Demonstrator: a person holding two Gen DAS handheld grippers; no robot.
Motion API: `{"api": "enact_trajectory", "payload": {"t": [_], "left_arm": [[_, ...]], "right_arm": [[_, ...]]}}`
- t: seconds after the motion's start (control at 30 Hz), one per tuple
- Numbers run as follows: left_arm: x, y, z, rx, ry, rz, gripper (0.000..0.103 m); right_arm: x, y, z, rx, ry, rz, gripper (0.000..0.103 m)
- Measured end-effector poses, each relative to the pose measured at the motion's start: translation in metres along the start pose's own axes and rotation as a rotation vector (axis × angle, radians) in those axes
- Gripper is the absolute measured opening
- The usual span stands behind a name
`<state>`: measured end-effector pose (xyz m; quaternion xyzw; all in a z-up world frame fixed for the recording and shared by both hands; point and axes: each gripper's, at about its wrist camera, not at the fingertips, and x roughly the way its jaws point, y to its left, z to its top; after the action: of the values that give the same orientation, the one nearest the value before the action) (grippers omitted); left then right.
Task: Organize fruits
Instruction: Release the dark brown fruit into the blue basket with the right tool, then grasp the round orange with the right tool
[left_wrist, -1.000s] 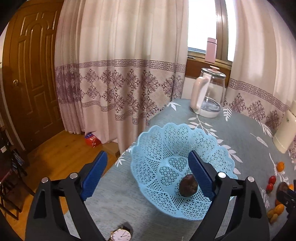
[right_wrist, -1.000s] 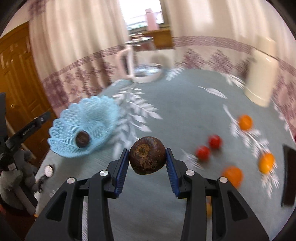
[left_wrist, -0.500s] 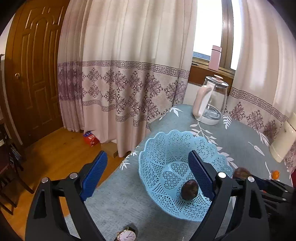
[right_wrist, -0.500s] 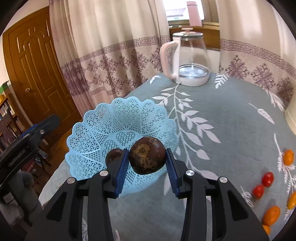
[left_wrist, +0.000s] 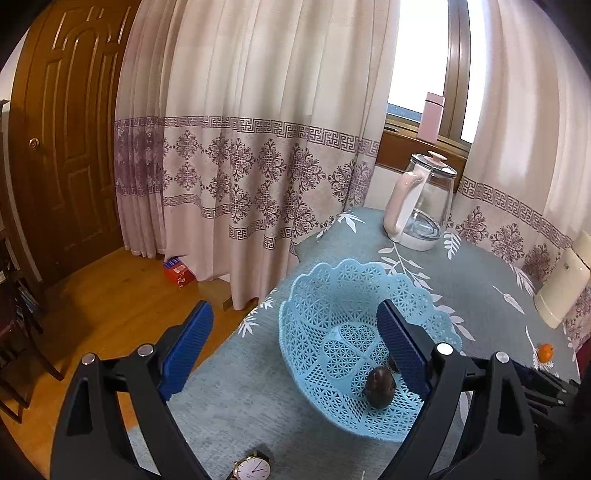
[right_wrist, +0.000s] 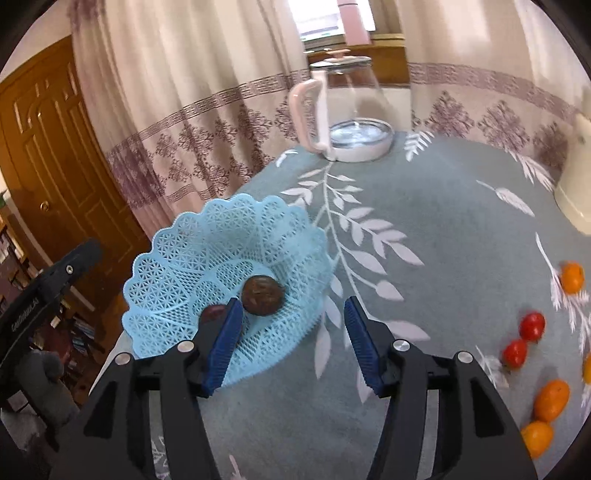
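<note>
A light blue lattice basket (right_wrist: 207, 258) (left_wrist: 332, 291) stands near the table's left edge. Inside lie two dark brown round fruits: one (right_wrist: 262, 295) just beyond my right gripper's left finger, the other (right_wrist: 213, 313) partly hidden behind that finger. In the left wrist view one brown fruit (left_wrist: 379, 382) shows fully. My right gripper (right_wrist: 291, 343) is open, empty, over the basket's near rim. My left gripper (left_wrist: 295, 347) is open and empty, straddling the basket's left side. Orange fruits (right_wrist: 572, 277) (right_wrist: 550, 400) and red tomatoes (right_wrist: 532, 326) lie on the right of the cloth.
A glass kettle with a pink handle (right_wrist: 343, 110) (left_wrist: 421, 206) stands at the back of the table. A cream appliance (left_wrist: 565, 291) sits at the right. A wristwatch (left_wrist: 253, 469) lies near the front edge. Curtains, a wooden door and floor lie to the left.
My right gripper has opened and let go of the brown fruit, which now rests in the basket beside the first one. The left gripper stayed open, shifting slightly.
</note>
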<state>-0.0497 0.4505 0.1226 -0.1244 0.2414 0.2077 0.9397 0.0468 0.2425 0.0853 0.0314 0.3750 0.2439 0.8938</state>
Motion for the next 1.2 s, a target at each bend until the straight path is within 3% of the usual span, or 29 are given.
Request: {"api": "enact_trajectory", "payload": {"t": [0.67,0.9,1.2], "left_arm": [[-0.017,-0.028,-0.007,0.053,-0.013,-0.077,0.098],[-0.020,-0.039,-0.011,0.081,-0.008,-0.104,0.099],[-0.025,-0.056,-0.017,0.119,-0.002,-0.138,0.099]], "right_arm": [[-0.051,-0.057,-0.034,0.151,-0.046,-0.090,0.059],[-0.071,-0.096,-0.038,0.237,-0.069,-0.165,0.059],[-0.092,-0.159,-0.048,0.372,-0.068,-0.326,0.060]]}}
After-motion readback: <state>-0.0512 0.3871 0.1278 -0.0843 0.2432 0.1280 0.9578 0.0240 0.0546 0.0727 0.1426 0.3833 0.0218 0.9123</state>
